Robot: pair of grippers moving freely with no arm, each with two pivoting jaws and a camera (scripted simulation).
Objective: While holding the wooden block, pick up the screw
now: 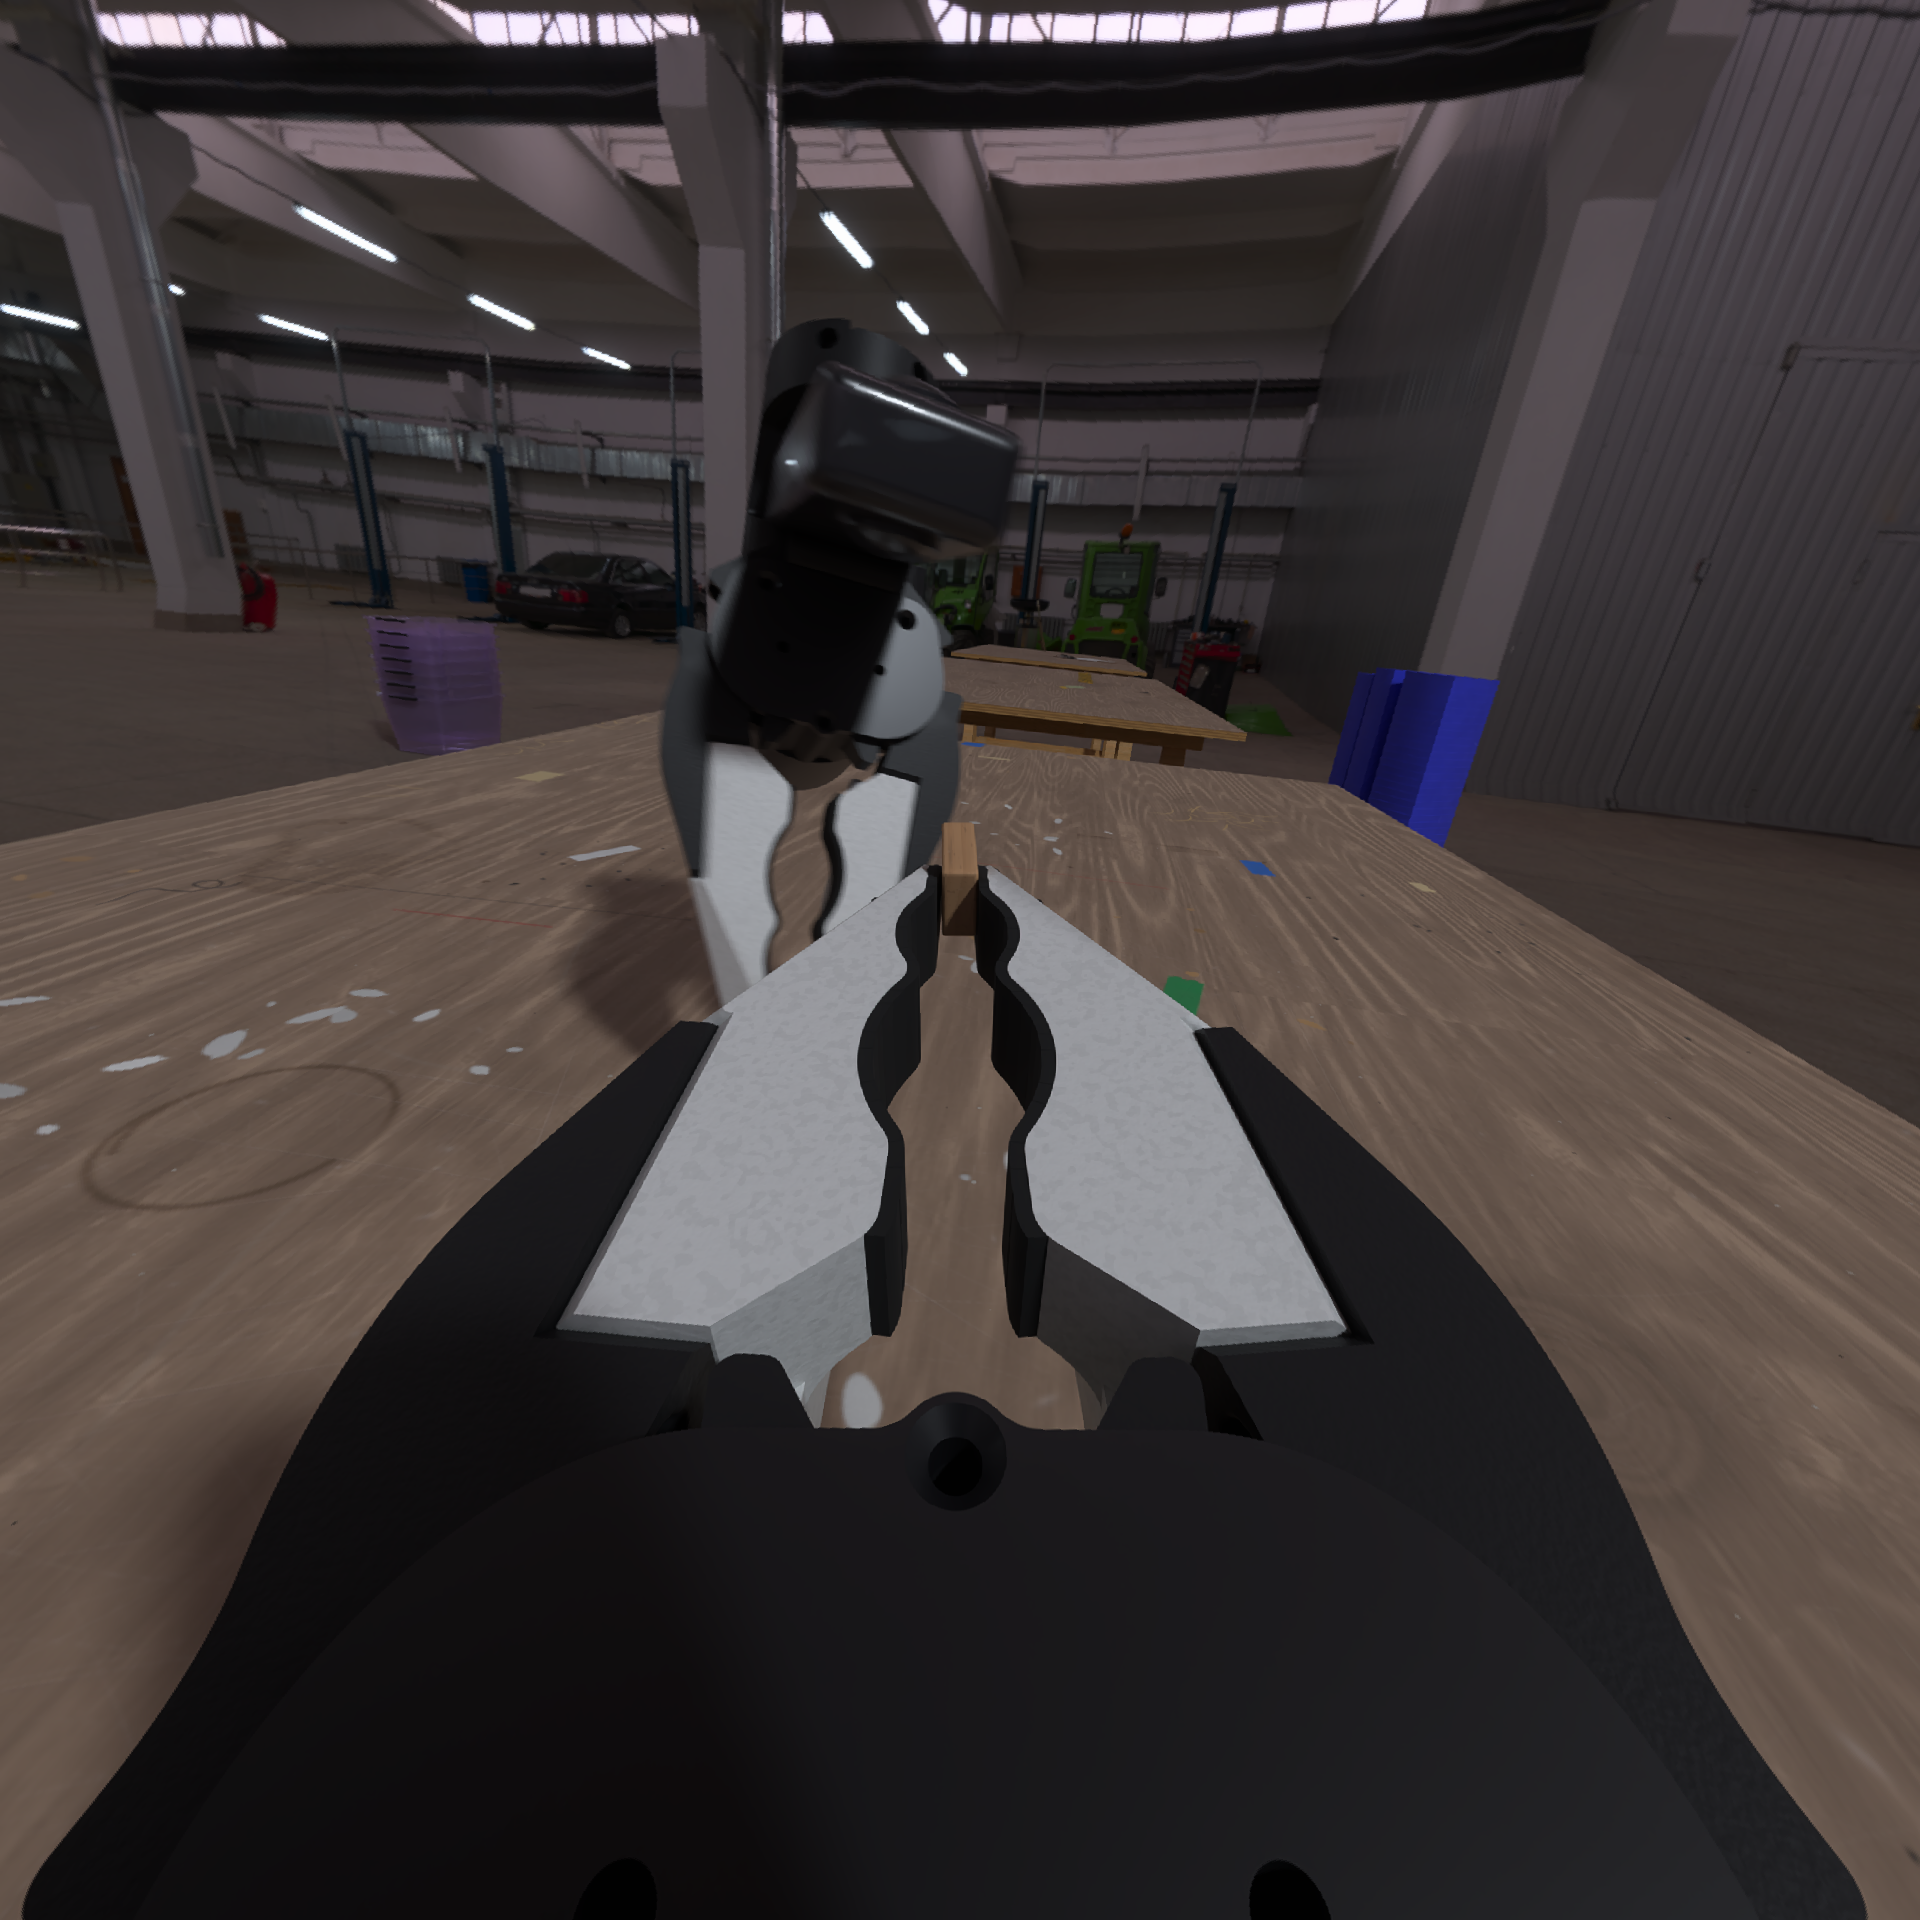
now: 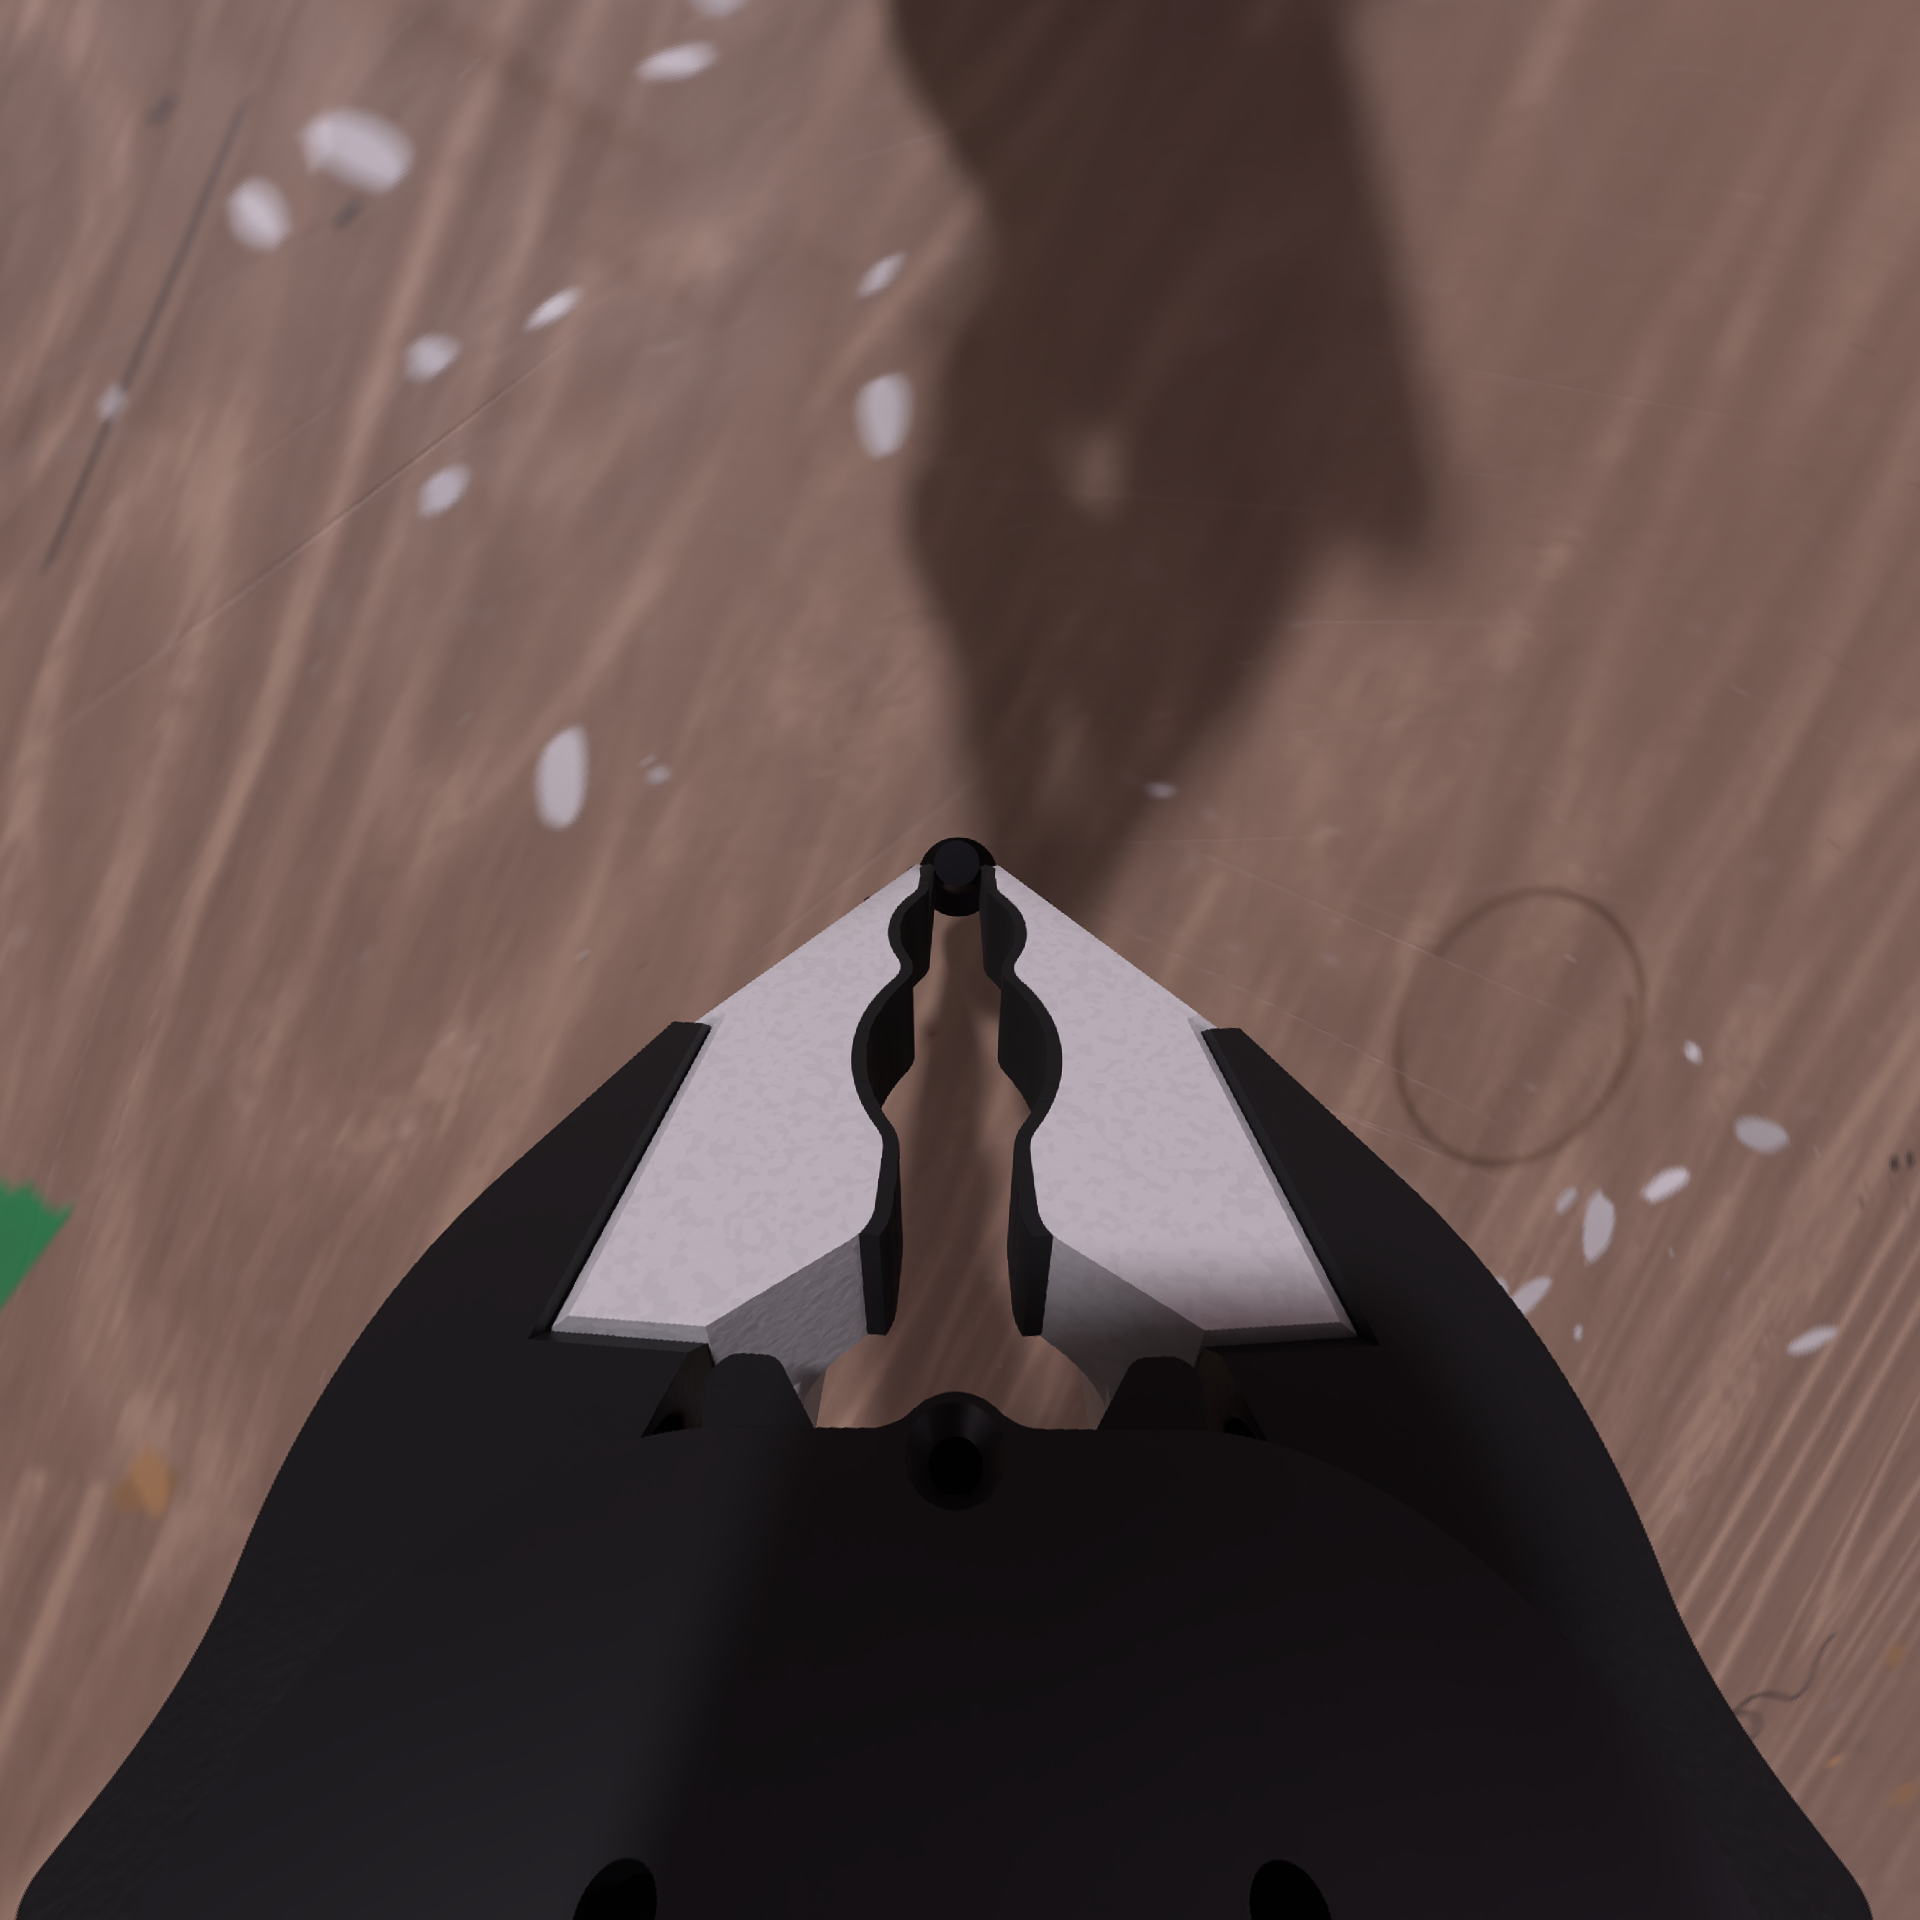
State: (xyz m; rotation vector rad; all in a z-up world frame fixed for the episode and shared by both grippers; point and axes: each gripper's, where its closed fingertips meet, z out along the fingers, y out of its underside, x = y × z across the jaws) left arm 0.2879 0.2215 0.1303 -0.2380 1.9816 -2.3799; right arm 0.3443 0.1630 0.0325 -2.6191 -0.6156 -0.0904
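Observation:
In the left wrist view, my left gripper (image 1: 958, 902) is shut on a small pale wooden block (image 1: 959, 875), held upright at its fingertips above the wooden table (image 1: 312, 935). The right gripper (image 1: 774, 961) hangs just ahead and to the left, pointing down, its tips partly hidden behind my left finger. In the right wrist view, my right gripper (image 2: 954, 888) is shut on a small black screw (image 2: 954, 871), pinched at the fingertips, its round head facing the camera, over the table (image 2: 416, 727). I cannot tell how far above the table it is.
A green patch (image 1: 1184, 992) lies on the table right of the left gripper; it also shows at the left edge of the right wrist view (image 2: 26, 1242). White paint flecks and ring stains mark the tabletop. Other tables (image 1: 1091, 707), a blue object (image 1: 1408, 743) and a purple crate stack (image 1: 436, 681) stand beyond.

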